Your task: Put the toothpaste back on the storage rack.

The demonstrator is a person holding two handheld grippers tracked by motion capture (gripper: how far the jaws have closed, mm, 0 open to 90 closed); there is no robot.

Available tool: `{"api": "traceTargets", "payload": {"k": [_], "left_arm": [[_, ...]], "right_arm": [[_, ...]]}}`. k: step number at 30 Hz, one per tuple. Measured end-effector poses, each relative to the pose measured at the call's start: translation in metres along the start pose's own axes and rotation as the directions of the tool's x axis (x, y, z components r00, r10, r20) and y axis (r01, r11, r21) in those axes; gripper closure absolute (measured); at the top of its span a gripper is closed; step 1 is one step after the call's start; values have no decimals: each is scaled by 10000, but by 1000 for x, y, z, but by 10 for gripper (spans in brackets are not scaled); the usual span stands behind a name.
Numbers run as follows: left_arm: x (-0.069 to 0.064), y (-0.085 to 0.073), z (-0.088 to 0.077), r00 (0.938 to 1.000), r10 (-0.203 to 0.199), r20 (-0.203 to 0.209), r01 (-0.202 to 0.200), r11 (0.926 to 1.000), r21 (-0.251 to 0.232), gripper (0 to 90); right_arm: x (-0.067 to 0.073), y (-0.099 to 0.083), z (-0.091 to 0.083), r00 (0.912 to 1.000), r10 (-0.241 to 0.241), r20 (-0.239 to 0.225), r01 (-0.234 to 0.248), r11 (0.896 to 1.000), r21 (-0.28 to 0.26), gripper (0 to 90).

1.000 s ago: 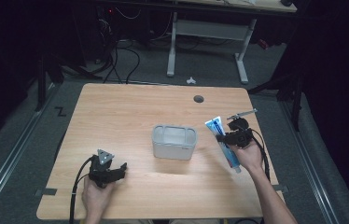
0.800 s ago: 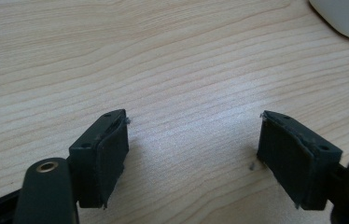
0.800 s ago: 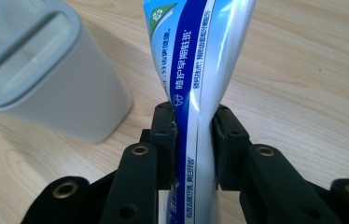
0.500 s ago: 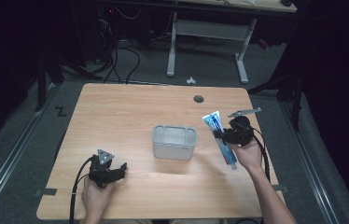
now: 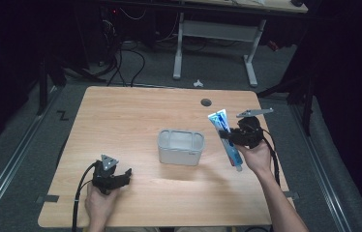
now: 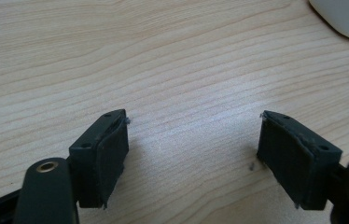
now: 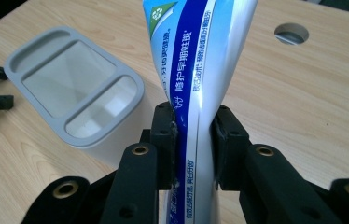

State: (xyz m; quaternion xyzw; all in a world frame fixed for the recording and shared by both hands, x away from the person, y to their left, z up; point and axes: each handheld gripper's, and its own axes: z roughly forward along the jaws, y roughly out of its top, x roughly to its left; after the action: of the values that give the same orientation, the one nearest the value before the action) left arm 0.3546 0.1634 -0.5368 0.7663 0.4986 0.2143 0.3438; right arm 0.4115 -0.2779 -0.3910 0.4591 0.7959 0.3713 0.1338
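The right gripper [image 7: 193,140] is clamped on a blue and white toothpaste tube [image 7: 196,70]; in the right gripper view both black jaws press into the tube's sides about midway along it, and the flat crimped end runs up and out past the top edge. In the high view the right gripper [image 5: 228,137] holds the tube [image 5: 227,137] tilted above the right part of the wooden table [image 5: 130,116], crimped end pointing away from the person and cap end low beside the right hand [image 5: 256,157]. Just to the left of the tube stands a grey container [image 5: 180,147] near the table's middle, its top split into a wide middle section and two narrow ones at the ends. A round cable hole [image 5: 206,102] sits in the tabletop beyond it.

The left gripper [image 5: 123,175] rests at the near left of the table in the left hand [image 5: 99,205]. In the left gripper view its jaws stand wide apart with bare wood between them
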Motion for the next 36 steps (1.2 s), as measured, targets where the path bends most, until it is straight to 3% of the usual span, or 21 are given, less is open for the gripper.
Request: {"api": "traceTargets", "payload": {"k": [12, 36], "left_arm": [[0, 0, 0, 10000, 6, 5, -6, 10000, -1, 250], [0, 0, 0, 10000, 10, 5, -10, 10000, 2, 250]], "right_arm": [[10, 14, -9, 9996, -198, -206, 187, 9984, -527, 737], [38, 43, -6, 9924, -907, -837, 785, 9872, -1385, 738]]}}
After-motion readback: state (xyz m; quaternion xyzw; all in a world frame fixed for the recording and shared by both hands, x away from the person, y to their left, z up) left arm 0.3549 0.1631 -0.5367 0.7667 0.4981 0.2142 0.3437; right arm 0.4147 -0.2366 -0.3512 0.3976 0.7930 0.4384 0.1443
